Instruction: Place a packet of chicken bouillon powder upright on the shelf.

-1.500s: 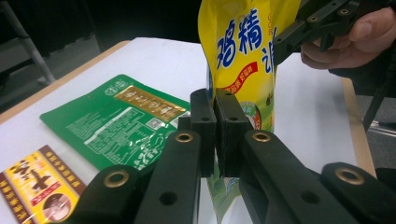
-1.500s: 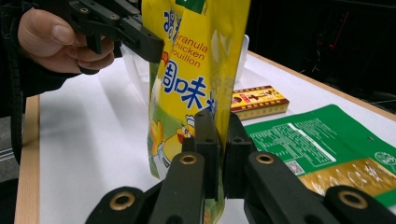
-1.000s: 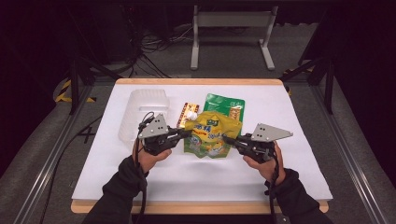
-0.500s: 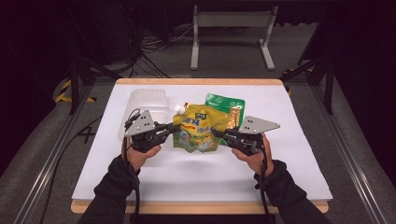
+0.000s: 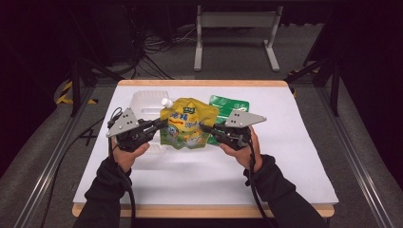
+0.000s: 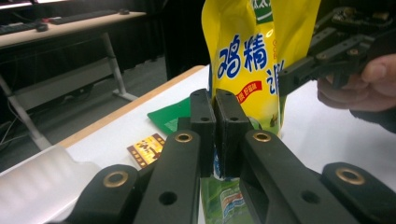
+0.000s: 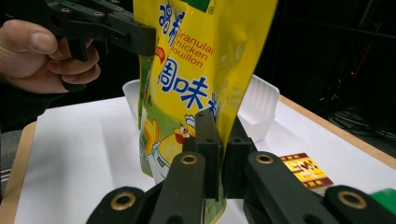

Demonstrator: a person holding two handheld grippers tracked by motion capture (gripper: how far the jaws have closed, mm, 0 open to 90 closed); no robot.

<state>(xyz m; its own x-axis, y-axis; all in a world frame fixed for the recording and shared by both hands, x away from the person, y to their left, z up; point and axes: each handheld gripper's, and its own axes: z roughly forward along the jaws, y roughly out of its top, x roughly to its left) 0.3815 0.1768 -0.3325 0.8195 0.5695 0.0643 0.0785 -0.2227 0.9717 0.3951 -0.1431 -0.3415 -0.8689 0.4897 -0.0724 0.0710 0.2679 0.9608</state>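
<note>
A yellow chicken bouillon pouch [image 5: 187, 124] hangs upright above the white table top, held from both sides. My left gripper [image 5: 164, 124] is shut on its left edge, and my right gripper [image 5: 203, 127] is shut on its right edge. In the left gripper view my jaws [image 6: 215, 100] pinch the pouch [image 6: 247, 56] low on its side, with the right gripper [image 6: 299, 74] clamped on the far edge. From the right gripper view, my jaws [image 7: 222, 121] squeeze the pouch [image 7: 201, 60], and the left gripper [image 7: 140, 37] bites its other edge.
A green packet [image 5: 231, 104] lies flat behind the pouch. A clear plastic tub [image 5: 147, 101] stands at the back left. A small brown and gold sachet [image 6: 147, 149] lies between them. The white sheet [image 5: 294, 161] covers the wooden table.
Both hands have carried the pouch to the left and a little higher. It now stands more upright and hides the small sachet in the high view. Both grips have held.
</note>
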